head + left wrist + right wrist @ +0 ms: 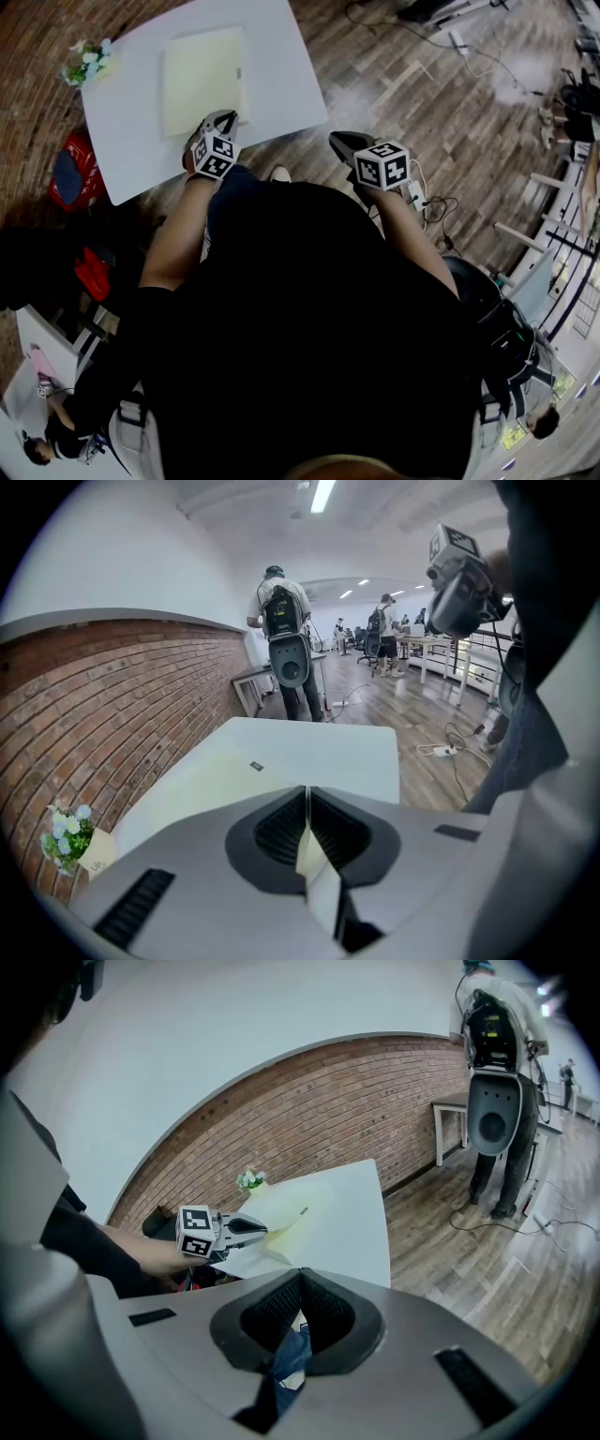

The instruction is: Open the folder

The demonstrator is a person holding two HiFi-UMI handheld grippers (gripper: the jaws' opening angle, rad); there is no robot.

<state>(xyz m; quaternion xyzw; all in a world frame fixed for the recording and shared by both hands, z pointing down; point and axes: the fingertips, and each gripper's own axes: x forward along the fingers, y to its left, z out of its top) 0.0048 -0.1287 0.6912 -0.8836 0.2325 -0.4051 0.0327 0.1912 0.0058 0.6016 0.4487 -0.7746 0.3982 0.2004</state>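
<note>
1. The folder (pixel 202 80), pale yellow, lay on the white table (pixel 272 84), its near edge toward the person.
2. The left gripper (pixel 226 119) was clamped on that near edge, a thin pale leaf pinched between its jaws.
3. My call was to lift the top leaf only, in an arc, slowly. Nothing pinned the back cover, so it could drag.
4. The right gripper (pixel 342 141) was closed on nothing, well off the table, and free to hold the folder down.
5. The folder's inside wasn't visible. Flowers (pixel 86 61) sat at the far corner.
</note>
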